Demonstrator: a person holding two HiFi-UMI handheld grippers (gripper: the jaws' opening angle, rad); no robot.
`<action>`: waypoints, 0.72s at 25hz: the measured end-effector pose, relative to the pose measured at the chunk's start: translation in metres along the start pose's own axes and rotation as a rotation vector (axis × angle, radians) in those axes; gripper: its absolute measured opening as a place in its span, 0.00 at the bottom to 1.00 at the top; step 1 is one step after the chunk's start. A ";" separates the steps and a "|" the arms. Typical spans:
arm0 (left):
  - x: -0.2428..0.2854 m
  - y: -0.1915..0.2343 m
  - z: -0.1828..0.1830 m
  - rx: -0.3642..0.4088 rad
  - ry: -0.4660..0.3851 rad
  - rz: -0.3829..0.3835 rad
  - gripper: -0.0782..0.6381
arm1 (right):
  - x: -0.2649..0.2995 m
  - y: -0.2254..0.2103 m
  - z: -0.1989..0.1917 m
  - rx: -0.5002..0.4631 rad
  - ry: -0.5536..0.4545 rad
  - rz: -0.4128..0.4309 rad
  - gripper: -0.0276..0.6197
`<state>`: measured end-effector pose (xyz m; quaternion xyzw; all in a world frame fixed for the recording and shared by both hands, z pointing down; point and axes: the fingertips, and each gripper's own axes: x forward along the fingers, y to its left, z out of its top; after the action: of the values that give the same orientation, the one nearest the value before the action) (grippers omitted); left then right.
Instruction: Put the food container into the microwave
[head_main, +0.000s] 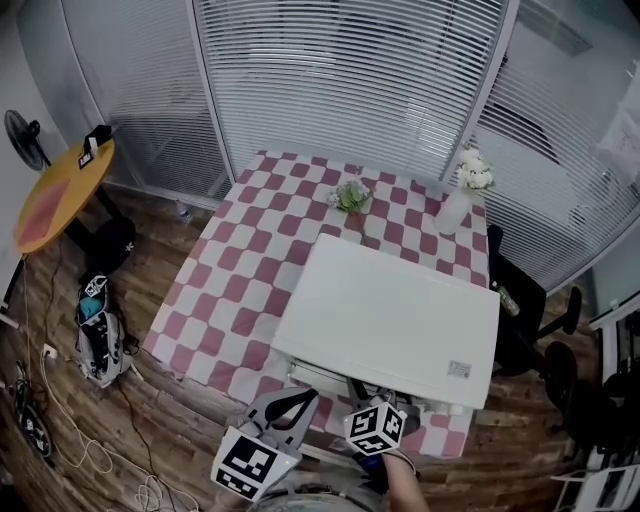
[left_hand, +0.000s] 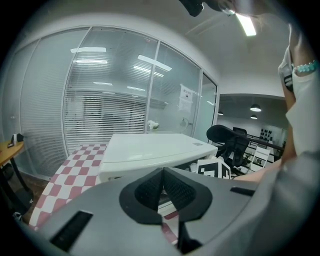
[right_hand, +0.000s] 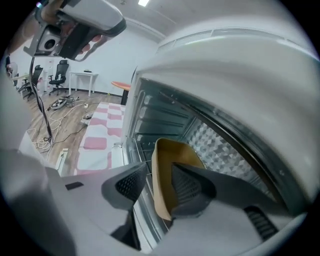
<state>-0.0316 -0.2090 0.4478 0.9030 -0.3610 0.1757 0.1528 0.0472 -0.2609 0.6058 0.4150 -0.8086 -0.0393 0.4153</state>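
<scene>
Checkered tablecloth (head_main: 230, 300), microwave (head_main: 390, 315), flower vase (head_main: 455, 208) behind

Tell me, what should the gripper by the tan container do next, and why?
Probably draw the right gripper straight back out. The food container is already inside the microwave, and the jaws stand apart around its wall with a gap on one side, so it looks released.

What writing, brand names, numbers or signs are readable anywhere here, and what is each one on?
No text here can be read.
Sticker on top of the microwave: has print, too small to read.
Paper sheet on the glass wall: blurred, unreadable.
Left marker cube and right marker cube: black-and-white square patterns only, no letters or numbers.
</scene>
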 end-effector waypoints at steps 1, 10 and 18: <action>-0.001 0.000 0.000 0.000 -0.001 -0.001 0.13 | -0.002 0.000 0.001 0.005 -0.002 -0.004 0.29; -0.011 -0.007 -0.007 0.021 -0.004 -0.029 0.13 | -0.022 0.007 0.004 0.056 -0.023 -0.036 0.33; -0.026 -0.006 -0.020 0.032 -0.006 -0.042 0.13 | -0.043 0.012 0.012 0.202 -0.062 -0.053 0.33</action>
<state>-0.0490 -0.1813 0.4538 0.9131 -0.3398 0.1755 0.1411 0.0448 -0.2265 0.5759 0.4745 -0.8097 0.0186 0.3449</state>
